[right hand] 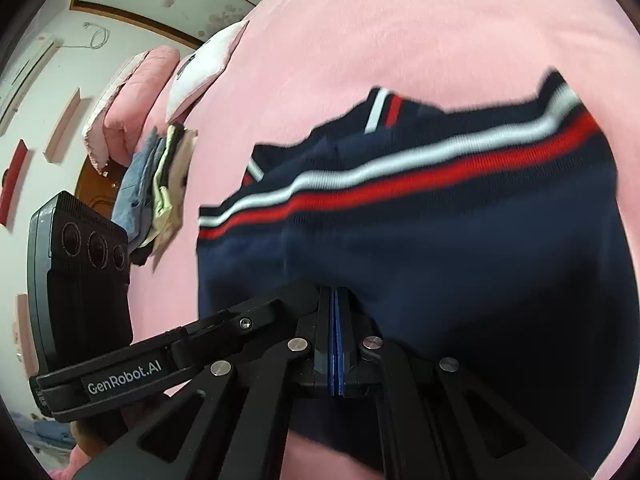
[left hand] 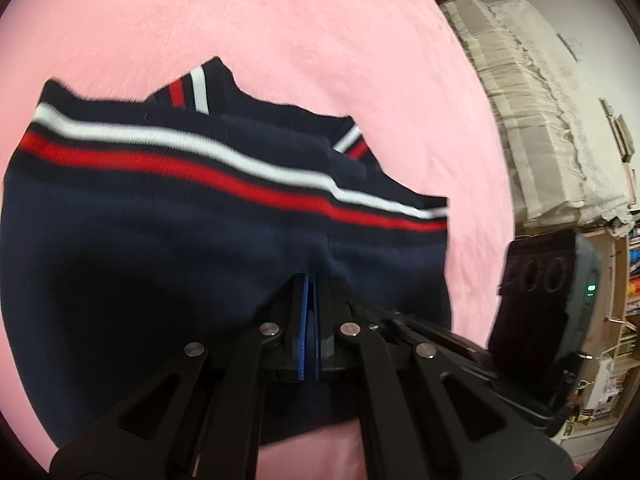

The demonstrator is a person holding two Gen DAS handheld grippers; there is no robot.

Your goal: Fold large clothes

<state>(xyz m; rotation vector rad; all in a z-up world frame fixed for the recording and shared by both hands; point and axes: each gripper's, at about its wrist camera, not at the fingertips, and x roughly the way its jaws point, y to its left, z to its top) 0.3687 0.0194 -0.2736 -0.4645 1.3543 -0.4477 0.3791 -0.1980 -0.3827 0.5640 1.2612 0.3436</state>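
A navy sweater (left hand: 168, 240) with a white and a red stripe lies bunched on the pink bed cover (left hand: 280, 40). My left gripper (left hand: 310, 280) is shut on the sweater's near edge, and the cloth puckers at the blue pads. In the right wrist view the same sweater (right hand: 440, 248) fills the middle and right. My right gripper (right hand: 336, 292) is shut on its near edge too. Striped cuffs (right hand: 384, 110) stick out at the far side. Each view shows the other gripper's black body (left hand: 536, 292) (right hand: 80, 248) close beside it. The picture is blurred by motion.
A stack of folded clothes (right hand: 160, 184), a folded pink quilt (right hand: 132, 92) and a white pillow (right hand: 204, 68) sit at the bed's far left. Furniture under a white lace cloth (left hand: 540, 120) and shelves (left hand: 630, 280) stand past the bed's right edge.
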